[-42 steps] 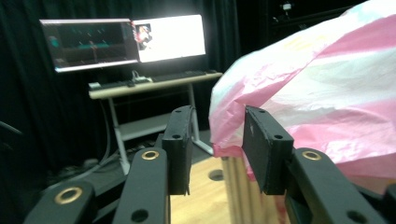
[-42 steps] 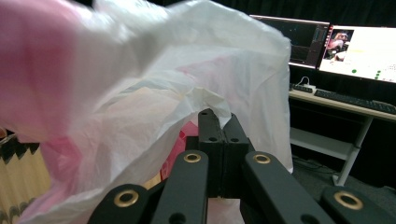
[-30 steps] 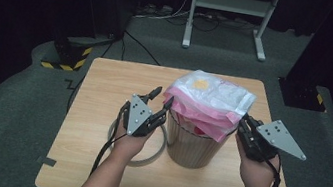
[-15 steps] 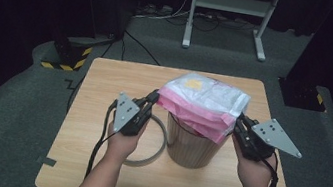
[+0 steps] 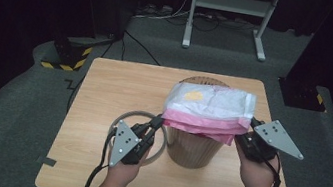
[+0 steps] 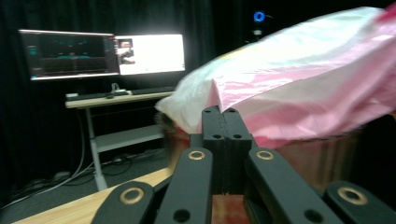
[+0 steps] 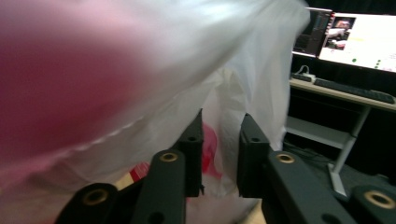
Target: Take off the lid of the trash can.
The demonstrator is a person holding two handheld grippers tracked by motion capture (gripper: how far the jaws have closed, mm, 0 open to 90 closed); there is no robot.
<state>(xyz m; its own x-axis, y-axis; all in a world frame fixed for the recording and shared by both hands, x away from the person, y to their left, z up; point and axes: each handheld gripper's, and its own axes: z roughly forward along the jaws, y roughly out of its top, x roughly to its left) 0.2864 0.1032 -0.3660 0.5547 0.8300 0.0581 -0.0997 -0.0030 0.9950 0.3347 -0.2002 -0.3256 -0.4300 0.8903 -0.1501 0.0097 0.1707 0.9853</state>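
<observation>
Pink-and-white plastic bag (image 5: 209, 111) sits draped over the top of a wooden bin (image 5: 194, 148), right of centre on the table (image 5: 120, 86), bunched up and hanging past the rim on both sides. Left gripper (image 5: 153, 124) is at the bag's left edge; in the left gripper view (image 6: 225, 122) the jaws are pressed right together, tips up against the bag's edge, but I can't tell if any film is actually pinched. Right gripper (image 5: 244, 136) is at the bag's right edge. In its own view (image 7: 222, 140) the jaws have a narrow gap, having just been opening, with white film hanging in and behind that gap and not squeezed. A grey ring (image 5: 126, 117) lies flat on the table beside the bin, under the left gripper. Monitors (image 6: 100, 53) glow in the background.
</observation>
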